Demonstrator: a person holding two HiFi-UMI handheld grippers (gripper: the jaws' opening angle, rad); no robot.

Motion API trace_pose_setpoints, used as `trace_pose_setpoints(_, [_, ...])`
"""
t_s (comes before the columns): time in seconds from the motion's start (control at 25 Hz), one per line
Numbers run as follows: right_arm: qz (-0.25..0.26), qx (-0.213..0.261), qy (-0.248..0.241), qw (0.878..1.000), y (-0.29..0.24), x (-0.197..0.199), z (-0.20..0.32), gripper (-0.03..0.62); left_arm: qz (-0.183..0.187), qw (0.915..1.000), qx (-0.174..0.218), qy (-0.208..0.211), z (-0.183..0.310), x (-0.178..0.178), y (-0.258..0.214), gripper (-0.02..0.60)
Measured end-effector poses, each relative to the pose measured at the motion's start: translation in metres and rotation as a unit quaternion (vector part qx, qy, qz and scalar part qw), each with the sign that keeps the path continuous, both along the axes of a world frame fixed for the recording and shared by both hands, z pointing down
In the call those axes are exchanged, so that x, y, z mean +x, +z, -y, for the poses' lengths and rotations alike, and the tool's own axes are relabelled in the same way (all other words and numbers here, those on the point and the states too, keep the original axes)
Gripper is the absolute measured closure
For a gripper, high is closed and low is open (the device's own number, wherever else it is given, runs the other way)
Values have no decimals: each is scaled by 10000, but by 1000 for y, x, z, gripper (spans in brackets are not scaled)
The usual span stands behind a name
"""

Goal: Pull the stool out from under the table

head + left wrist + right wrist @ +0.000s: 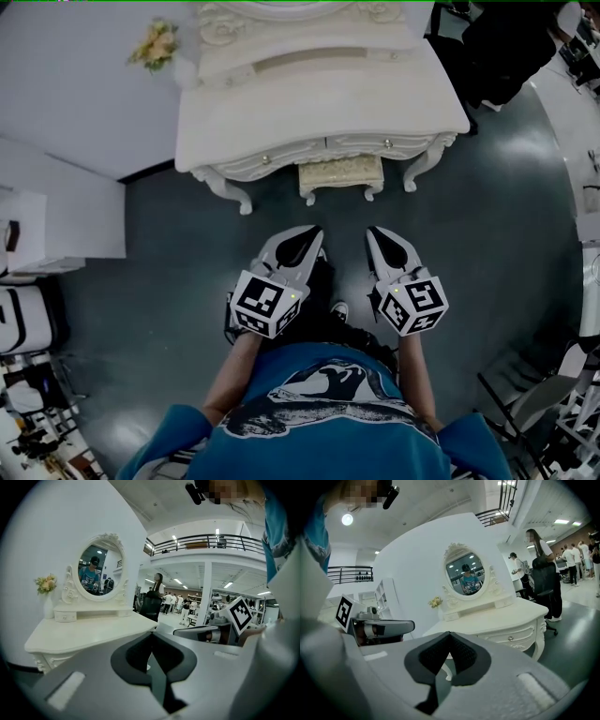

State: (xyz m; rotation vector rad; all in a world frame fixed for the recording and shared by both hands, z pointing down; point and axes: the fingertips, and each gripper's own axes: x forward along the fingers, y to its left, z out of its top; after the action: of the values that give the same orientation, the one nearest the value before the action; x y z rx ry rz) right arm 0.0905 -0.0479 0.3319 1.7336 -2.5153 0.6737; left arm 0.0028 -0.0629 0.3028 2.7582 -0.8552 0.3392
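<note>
The dark grey floor [178,234] fills most of the head view. At the far side a white dressing table [309,103] stands against the wall, with an oval mirror [465,576] on top. The stool [340,172] sits tucked under the table's near edge, between the two front legs. Only its cushioned seat and short feet show.

Nearer to us, we hold the left gripper [309,234] and the right gripper [378,234] side by side, aimed at the stool but well apart from it. Both gripper views show the jaws pressed together with nothing between them. A small bunch of flowers [156,44] stands at the table's far left corner.

We judge that the reach is not yet finished, and several things could go wrong from here:

- **Jaws not opened:** if we arrive with them closed, the tips will only push the stool deeper under the table.
- **Uneven pull:** pulling harder on one side could swing the stool so that a foot catches on a table leg [230,192].
- **Lifting while pulling:** this could knock the seat against the drawer front just above it.
- **Thin grip:** a thin pinch on the padded edge may slip off.

We can read no brand or writing. The marker cubes [267,303] carry only black-and-white square patterns, and the print on the blue shirt [323,412] shows no legible words.
</note>
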Motion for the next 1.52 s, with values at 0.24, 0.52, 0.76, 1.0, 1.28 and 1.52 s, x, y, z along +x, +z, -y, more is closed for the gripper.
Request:
trace_pose_setpoints(0.24, [-40, -169, -50, 9998, 12, -4, 55, 591, -8, 9999, -167, -2, 60, -3, 10, 569])
trace_pose_setpoints(0.52, [-246, -466, -50, 9986, 30, -2, 93, 591, 6, 9991, -414, 2, 97, -8, 33, 569])
trace_pose_setpoints(0.76, [-451, -611, -55, 9971, 54, 5, 121, 591, 248, 9984, -447, 244, 119, -11, 60, 558])
trace_pose_setpoints(1.0, [-609, -709, -83, 9956, 77, 19, 144, 591, 584, 9965, -458, 376, 141, -18, 97, 552])
trace_pose_setpoints(1.28, [-776, -1079, -336, 9906, 136, 51, 156, 591, 606, 9944, -856, 101, 161, -9, 148, 543])
trace_pose_setpoints(1.52, [-911, -1338, -610, 9849, 195, 79, 169, 591, 893, 9908, -1007, -128, 164, -7, 200, 541])
